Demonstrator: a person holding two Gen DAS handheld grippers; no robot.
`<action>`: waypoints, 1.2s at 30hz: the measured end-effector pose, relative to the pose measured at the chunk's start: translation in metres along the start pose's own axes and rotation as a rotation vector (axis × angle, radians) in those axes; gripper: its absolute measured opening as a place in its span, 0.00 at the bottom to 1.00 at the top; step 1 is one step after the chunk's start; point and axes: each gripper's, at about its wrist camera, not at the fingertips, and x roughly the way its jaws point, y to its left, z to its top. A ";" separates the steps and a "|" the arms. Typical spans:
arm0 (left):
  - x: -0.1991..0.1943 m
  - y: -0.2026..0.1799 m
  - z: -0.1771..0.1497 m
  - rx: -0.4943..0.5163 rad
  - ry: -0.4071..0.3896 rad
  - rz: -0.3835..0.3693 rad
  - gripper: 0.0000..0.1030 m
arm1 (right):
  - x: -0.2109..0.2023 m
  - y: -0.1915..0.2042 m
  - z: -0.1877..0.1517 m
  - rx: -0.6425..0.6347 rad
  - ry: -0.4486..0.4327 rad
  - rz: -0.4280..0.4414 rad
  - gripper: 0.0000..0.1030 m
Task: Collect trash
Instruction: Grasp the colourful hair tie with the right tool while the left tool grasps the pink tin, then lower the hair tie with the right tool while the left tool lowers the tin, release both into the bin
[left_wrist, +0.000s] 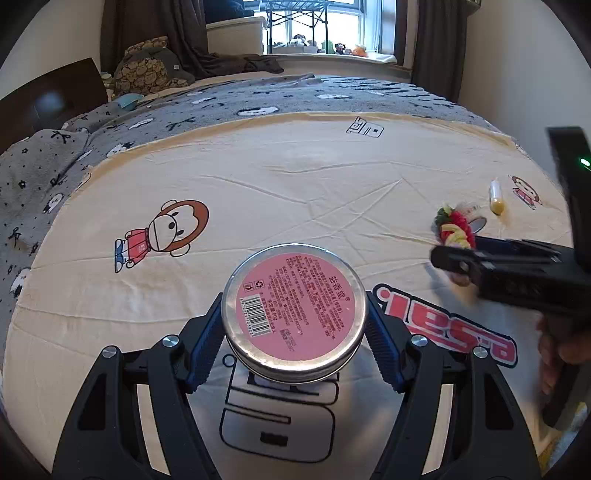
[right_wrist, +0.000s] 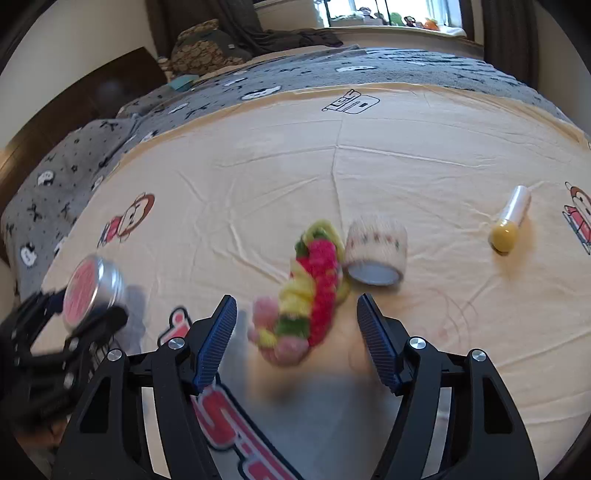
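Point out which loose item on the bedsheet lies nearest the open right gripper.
The multicoloured fuzzy scrunchie, just ahead of the right gripper; the tape roll and yellow-capped tube lie farther off.

The left gripper is closed on a round metal tin, its blue ribbed fingers pressing the tin's sides and holding it lifted, label facing the camera. To the right of the tin, the right gripper has its jaws spread wide, nothing between the pads touching them. A hand grips the right gripper's handle, right of the tin.
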 end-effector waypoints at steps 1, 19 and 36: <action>-0.003 0.000 -0.001 0.001 -0.003 -0.002 0.65 | 0.002 0.001 0.002 0.004 0.000 -0.007 0.58; -0.078 -0.075 -0.050 0.092 -0.049 -0.093 0.65 | -0.098 -0.024 -0.078 -0.147 -0.035 -0.038 0.32; -0.132 -0.153 -0.162 0.060 -0.042 -0.259 0.65 | -0.205 -0.071 -0.223 -0.142 -0.098 -0.053 0.32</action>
